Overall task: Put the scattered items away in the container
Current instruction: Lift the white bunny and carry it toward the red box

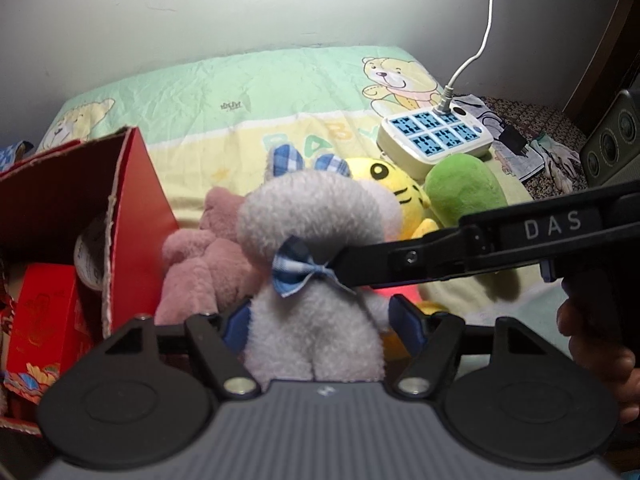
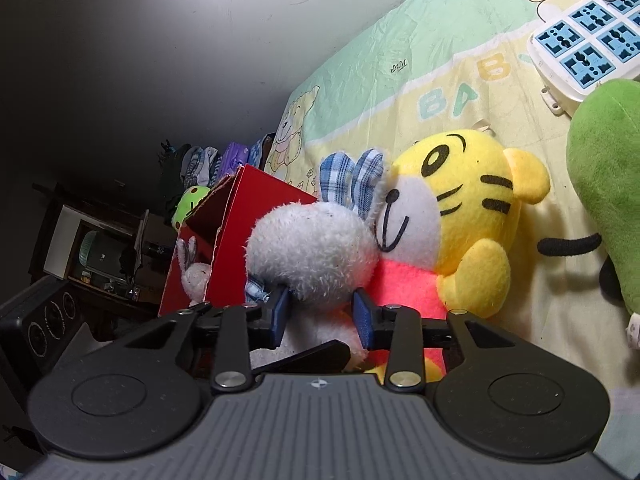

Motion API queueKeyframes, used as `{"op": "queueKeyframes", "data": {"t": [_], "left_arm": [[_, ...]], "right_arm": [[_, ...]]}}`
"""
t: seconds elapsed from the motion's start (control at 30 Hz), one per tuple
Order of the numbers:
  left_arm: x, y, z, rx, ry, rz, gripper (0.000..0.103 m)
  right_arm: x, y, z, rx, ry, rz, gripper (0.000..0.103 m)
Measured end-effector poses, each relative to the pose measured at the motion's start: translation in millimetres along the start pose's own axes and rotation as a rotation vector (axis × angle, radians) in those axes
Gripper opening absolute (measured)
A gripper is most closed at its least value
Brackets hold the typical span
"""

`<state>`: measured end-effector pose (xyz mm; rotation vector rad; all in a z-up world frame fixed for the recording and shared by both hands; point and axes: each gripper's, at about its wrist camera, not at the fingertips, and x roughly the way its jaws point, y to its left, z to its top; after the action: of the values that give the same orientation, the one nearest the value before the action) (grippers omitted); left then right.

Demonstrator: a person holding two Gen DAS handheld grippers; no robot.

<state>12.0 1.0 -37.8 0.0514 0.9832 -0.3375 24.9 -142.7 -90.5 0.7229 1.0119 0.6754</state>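
Where its flap gapes, red box (image 1: 140,184) with a white bunny (image 2: 194,276) inside.

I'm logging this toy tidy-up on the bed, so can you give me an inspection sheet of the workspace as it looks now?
Surface: bed sheet with bear print, creased.
Job's things: white plush rabbit upright; pink plush, yellow tiger and green plush beside it; red box open, a small rabbit already inside.
Clutter: gloves and papers at the bed's edge.
Grippers: left claw around the rabbit's body; right claw at its neck.
Cables: white cord plugged into power strip.
Surroundings: wall, dark speaker.
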Motion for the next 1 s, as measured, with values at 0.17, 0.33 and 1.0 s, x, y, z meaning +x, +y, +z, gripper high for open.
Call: {"op": "queueKeyframes", "data": {"t": [0.17,0.33,1.0], "left_arm": [[-3,-6,-17,-0.008,0.027,-0.067,0.072],[1,-13,-28,0.030,0.029,-0.053,0.072],[1,0,-44,-0.011,0.004,-0.060,0.074]], "right_arm": [[-6,3,-18,0.020,0.005,0.000,0.039],[-9,5,-35,0.026,-0.025,-0.051,0.048],[12,25,-51,-0.030,-0.028,-0.030,0.046]]}}
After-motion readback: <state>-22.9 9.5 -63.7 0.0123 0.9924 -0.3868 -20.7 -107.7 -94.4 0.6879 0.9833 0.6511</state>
